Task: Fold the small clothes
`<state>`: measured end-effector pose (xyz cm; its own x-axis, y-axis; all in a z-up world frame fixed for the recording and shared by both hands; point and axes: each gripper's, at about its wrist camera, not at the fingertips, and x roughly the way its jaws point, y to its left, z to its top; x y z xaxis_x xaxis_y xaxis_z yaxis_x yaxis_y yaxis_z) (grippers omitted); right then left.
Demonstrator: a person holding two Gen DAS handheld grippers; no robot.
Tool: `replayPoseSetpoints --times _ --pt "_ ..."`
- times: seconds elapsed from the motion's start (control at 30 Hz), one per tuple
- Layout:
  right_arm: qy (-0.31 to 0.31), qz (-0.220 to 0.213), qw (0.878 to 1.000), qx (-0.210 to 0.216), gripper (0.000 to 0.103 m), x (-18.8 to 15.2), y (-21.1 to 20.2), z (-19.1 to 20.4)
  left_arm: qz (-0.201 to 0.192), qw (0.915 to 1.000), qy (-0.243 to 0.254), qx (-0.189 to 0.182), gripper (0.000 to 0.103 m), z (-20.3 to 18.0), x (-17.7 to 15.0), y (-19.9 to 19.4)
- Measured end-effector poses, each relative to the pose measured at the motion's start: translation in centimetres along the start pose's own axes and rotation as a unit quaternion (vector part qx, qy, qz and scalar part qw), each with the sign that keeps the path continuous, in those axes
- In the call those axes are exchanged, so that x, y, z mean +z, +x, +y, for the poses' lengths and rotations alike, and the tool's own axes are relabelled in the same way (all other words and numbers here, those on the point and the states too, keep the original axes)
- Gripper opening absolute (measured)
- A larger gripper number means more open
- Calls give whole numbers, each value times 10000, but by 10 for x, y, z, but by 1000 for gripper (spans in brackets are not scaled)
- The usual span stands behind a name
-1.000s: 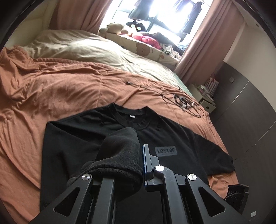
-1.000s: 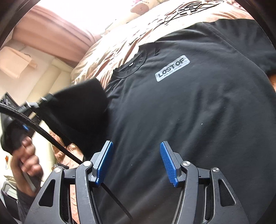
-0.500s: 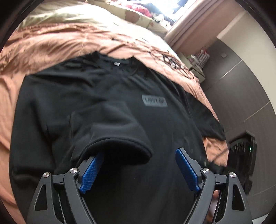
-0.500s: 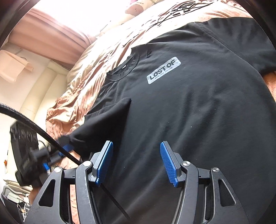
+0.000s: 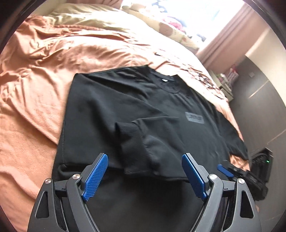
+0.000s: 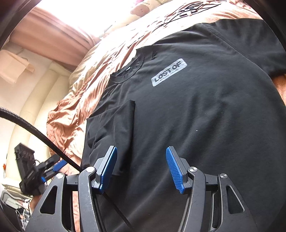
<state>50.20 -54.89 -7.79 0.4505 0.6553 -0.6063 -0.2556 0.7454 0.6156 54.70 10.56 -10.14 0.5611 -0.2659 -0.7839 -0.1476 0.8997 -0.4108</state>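
A black T-shirt [image 5: 135, 100] with a grey "LOST OF" patch [image 6: 169, 72] lies front-up on the orange bedspread [image 5: 35, 85]. Its left sleeve [image 5: 143, 135] is folded inward onto the chest; it also shows in the right wrist view [image 6: 118, 123]. My left gripper [image 5: 144, 171] is open and empty just above the shirt, near the folded sleeve. My right gripper [image 6: 141, 167] is open and empty above the lower shirt body. The other sleeve [image 6: 250, 41] lies spread out flat.
Beige bedding and pillows [image 5: 93, 19] lie beyond the shirt. Tangled black cables [image 6: 185, 10] lie on the bed past the collar. The bed's right edge drops to a dark floor [image 5: 259, 114] with a black device [image 5: 262, 160]. A black cable [image 6: 35, 132] crosses the right wrist view.
My left gripper carried the sleeve over the chest, opened and let it drop, then drew back. The sleeve now lies folded on the shirt. The right gripper stayed open and nearly still.
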Motion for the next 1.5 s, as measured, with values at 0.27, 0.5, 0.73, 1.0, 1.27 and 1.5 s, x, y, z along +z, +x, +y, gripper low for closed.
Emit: replayPoseSetpoints --times 0.27,0.5,0.73,1.0,1.27,1.5 --pt "-181 40 9998 112 55 3 6 3 387 9990 -225 42 71 20 0 57" --pt "-29 -13 10000 78 55 5 5 -5 571 9974 -412 116 51 20 -12 83" --pt "55 -46 9999 112 55 5 -1 -8 626 9976 -211 198 18 0 -7 70" --pt "121 -152 9992 353 55 11 -17 -15 304 9991 280 -43 10 -59 16 33" --pt "223 -323 9986 359 63 23 -41 -37 213 9970 670 -325 10 -128 31 37" --pt "616 -416 9955 592 70 33 -63 -64 307 9921 1025 -653 10 -188 28 62"
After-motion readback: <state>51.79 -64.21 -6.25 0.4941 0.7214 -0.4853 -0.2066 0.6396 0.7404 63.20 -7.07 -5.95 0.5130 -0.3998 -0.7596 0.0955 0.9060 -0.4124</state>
